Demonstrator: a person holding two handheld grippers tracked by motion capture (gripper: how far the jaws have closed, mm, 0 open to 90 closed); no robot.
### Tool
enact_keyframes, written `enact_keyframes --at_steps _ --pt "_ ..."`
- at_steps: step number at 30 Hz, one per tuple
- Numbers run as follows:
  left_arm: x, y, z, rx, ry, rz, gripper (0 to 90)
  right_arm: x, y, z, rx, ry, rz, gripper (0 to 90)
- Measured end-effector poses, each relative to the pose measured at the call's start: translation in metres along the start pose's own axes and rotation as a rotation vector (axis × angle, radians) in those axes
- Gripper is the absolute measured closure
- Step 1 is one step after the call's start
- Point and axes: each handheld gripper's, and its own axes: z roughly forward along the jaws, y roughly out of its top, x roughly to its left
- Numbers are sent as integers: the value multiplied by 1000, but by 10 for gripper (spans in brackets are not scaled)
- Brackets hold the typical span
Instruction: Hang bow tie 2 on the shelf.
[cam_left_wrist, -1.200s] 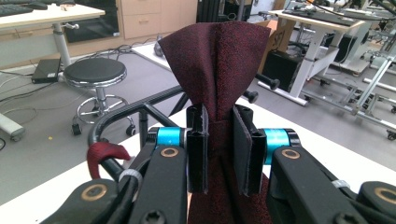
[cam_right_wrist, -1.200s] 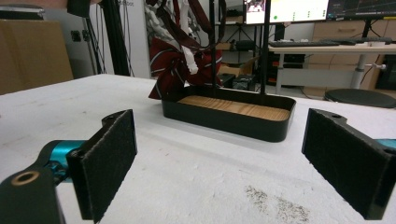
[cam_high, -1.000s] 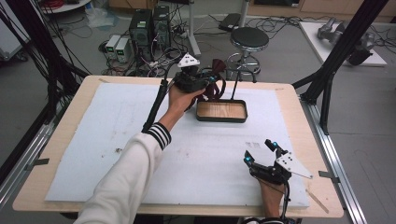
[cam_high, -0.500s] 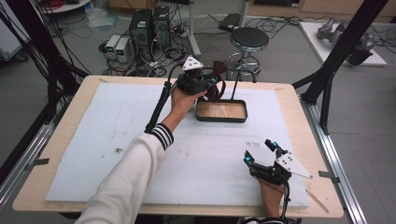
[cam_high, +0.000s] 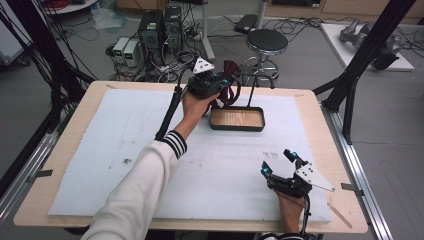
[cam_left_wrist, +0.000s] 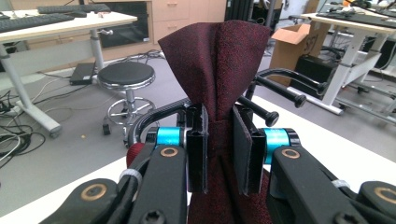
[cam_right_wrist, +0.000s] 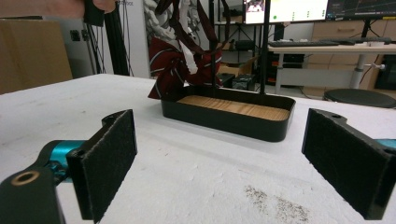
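Right gripper (cam_high: 278, 166) rests idle at the near edge of the white foam-covered table (cam_high: 100, 150), its black padded jaws spread wide with nothing between them, the hand behind it low and the wrist lying flat on the mat. Farther out, the left forearm in its white sleeve with dark-striped cuff (cam_high: 167, 144) stretches diagonally across the table, the hand raised off the surface and wrapped around the left gripper (cam_high: 222, 82), which hovers just past the far left corner of the shallow black tray with a wooden floor (cam_high: 237, 120). Its jaws are pressed together on a dark burgundy fabric tie (cam_left_wrist: 219, 65), pinching it at a gathered waist so that the cloth fans out above the pads and hangs below them. The tie is up in the air beside a black metal rack of curved hooks (cam_left_wrist: 280, 88) that rises from the tray's back edge; the right gripper view suggests part of the cloth drapes down to the tray's corner. The work looks like hanging the tie on a hook, so I would keep the pinch firm, lift the loop clear over a hook's knobbed tip, and release only once the fabric bears on the bar.
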Motion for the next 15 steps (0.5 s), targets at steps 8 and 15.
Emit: enact_keyframes --at_steps 8,15 --pt "-2 0 -1 5 21 21 763 0 0 0 0 0 -2 94" --pt "-3 1 -1 9 35 34 756 0 0 0 -2 2 -3 94"
